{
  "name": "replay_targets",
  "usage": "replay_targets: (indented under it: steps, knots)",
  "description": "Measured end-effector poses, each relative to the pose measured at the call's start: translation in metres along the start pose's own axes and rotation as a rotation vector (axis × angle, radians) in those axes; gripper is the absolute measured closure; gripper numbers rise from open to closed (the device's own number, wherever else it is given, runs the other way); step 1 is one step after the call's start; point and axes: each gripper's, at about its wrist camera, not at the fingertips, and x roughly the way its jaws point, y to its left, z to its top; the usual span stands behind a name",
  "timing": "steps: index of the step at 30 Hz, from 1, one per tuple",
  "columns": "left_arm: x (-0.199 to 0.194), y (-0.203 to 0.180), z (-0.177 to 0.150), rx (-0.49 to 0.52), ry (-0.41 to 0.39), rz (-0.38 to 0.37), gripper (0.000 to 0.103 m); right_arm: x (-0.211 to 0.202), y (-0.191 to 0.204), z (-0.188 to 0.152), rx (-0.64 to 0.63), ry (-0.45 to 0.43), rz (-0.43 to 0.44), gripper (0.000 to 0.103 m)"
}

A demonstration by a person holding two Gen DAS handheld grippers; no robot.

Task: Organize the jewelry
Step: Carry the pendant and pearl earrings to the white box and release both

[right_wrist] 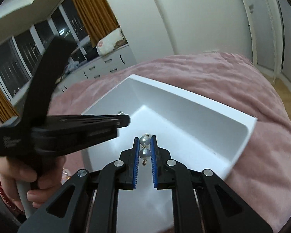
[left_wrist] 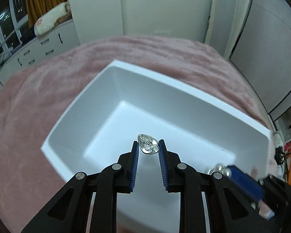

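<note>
A white rectangular box (left_wrist: 184, 89) sits on a pink blanket; it also shows in the right wrist view (right_wrist: 184, 97). My left gripper (left_wrist: 148, 145) is shut on a clear teardrop-shaped jewel (left_wrist: 147, 144) and holds it above the box's inside. My right gripper (right_wrist: 145, 145) is shut on a piece with two pearls (right_wrist: 145, 140) and holds it above the box too. The right gripper's blue pad shows blurred in the left wrist view (left_wrist: 244, 182). The left gripper shows from the side in the right wrist view (right_wrist: 126, 120).
The pink blanket (left_wrist: 29, 116) covers the bed around the box. White drawers (left_wrist: 38, 46) and a window stand at the far left. White wardrobe doors (left_wrist: 155, 5) rise behind the bed. A hand (right_wrist: 19, 176) grips the left gripper's handle.
</note>
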Motion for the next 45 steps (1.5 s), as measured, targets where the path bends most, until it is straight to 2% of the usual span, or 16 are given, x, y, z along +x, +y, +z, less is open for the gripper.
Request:
replay_targets:
  steps: [6,7,10,13,15,17,18,19,22,27,33,36,40,45]
  knots:
    - [0.025,0.019,0.002,-0.062,0.043,-0.006,0.077,0.02,0.009,0.003,-0.032,0.008,-0.008,0.091]
    - [0.025,0.021,0.002,-0.066,0.04,-0.007,0.073,0.022,0.01,0.003,-0.031,0.003,-0.003,0.09]
    - [0.019,0.031,0.002,-0.076,0.021,-0.003,0.049,0.021,0.004,0.005,0.014,-0.018,0.016,0.091]
    - [0.009,0.041,0.003,-0.102,0.0,-0.012,0.048,0.018,-0.003,0.005,0.055,-0.056,0.007,0.091]
    - [0.001,0.049,0.003,-0.122,-0.004,-0.026,0.046,0.014,0.0,0.004,0.057,-0.07,-0.001,0.078]
    - [-0.012,0.056,0.001,-0.126,-0.024,-0.022,0.035,0.006,0.006,0.005,0.023,-0.107,-0.014,0.036]
    - [-0.019,0.059,-0.001,-0.124,-0.036,-0.019,0.034,-0.002,0.009,0.006,0.007,-0.141,-0.011,0.024]
    - [-0.028,0.064,-0.003,-0.121,-0.05,-0.012,0.033,-0.006,0.008,0.007,0.018,-0.159,0.0,0.006]
    - [-0.05,0.078,-0.012,-0.138,-0.075,-0.011,0.032,-0.021,-0.007,0.008,0.095,-0.215,0.036,0.007]
    - [-0.087,0.11,-0.034,-0.195,-0.123,-0.023,0.02,-0.053,-0.044,0.01,0.238,-0.289,0.027,0.006]
    - [-0.117,0.132,-0.068,-0.186,-0.154,0.023,0.02,-0.082,-0.058,0.006,0.272,-0.314,0.013,0.006]
    - [-0.126,0.139,-0.086,-0.163,-0.157,0.064,0.02,-0.095,-0.045,0.003,0.225,-0.321,0.036,0.005]
    - [-0.134,0.154,-0.115,-0.145,-0.15,0.107,0.019,-0.114,-0.009,-0.007,0.12,-0.32,0.112,0.005]
    - [-0.137,0.177,-0.144,-0.136,-0.135,0.158,0.019,-0.111,0.046,-0.016,-0.01,-0.267,0.202,0.005]
